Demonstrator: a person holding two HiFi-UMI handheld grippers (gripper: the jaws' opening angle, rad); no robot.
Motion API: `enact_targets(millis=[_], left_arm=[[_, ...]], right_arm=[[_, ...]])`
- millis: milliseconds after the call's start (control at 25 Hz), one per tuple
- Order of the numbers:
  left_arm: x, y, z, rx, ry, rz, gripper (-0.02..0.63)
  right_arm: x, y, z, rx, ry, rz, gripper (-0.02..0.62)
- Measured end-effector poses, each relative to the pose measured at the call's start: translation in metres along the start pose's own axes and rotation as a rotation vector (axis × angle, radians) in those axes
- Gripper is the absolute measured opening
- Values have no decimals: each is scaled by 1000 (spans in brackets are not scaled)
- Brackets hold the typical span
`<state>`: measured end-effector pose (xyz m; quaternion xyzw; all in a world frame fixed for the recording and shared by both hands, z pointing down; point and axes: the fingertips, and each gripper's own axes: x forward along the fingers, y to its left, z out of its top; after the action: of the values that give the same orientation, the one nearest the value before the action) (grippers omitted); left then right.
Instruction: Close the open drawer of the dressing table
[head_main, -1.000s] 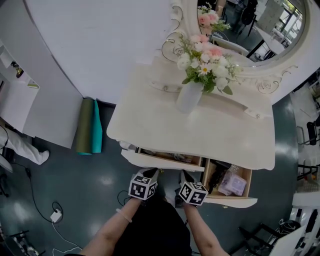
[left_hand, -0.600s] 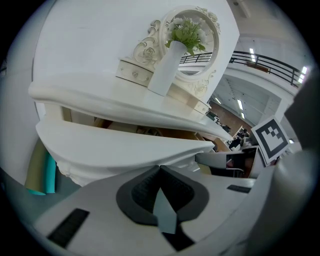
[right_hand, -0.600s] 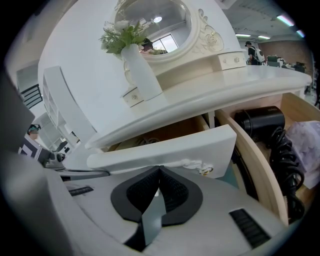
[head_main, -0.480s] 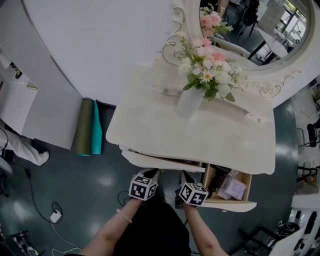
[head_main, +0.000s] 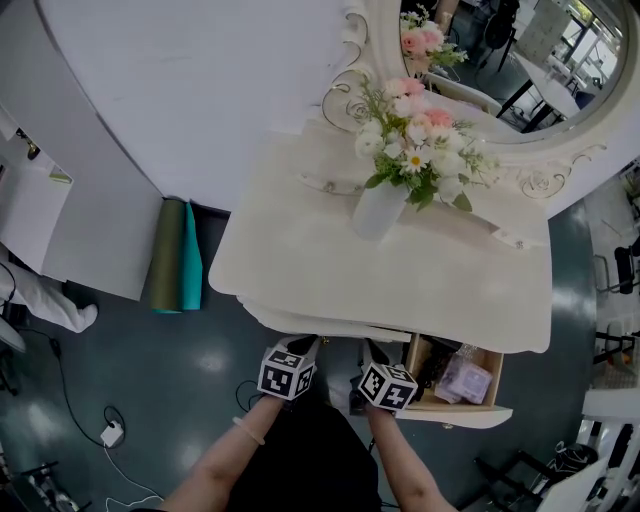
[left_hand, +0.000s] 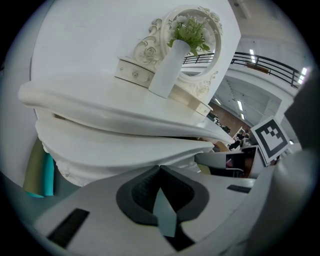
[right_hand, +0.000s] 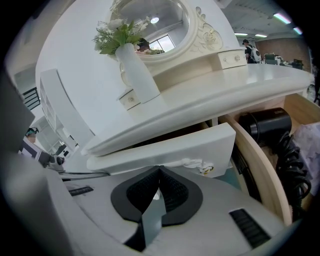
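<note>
The white dressing table has two drawers under its top. The left drawer is pushed almost fully in, with only its curved white front showing. My left gripper and right gripper are both shut, side by side, with their tips against that front. Neither holds anything. The right drawer stands pulled out, with a purple packet and a black hair dryer inside.
A white vase of flowers stands on the tabletop before an ornate oval mirror. Rolled green and teal mats lean left of the table. A cable and plug lie on the dark floor at left.
The left drawer has slid in under the tabletop and its inside is no longer visible. Both grippers stay at its front. The right drawer has not moved.
</note>
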<state>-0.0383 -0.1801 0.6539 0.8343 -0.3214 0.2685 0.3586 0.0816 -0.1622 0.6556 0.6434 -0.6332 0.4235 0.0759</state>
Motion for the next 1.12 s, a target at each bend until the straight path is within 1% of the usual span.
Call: enact_targets(millis=[560, 1120], left_arm=[[10, 5, 15, -18, -24, 0, 17], [19, 10, 29, -21, -55, 21, 17]], right_arm=[[12, -2, 14, 9, -22, 6, 26], [23, -4, 27, 10, -62, 0, 26]])
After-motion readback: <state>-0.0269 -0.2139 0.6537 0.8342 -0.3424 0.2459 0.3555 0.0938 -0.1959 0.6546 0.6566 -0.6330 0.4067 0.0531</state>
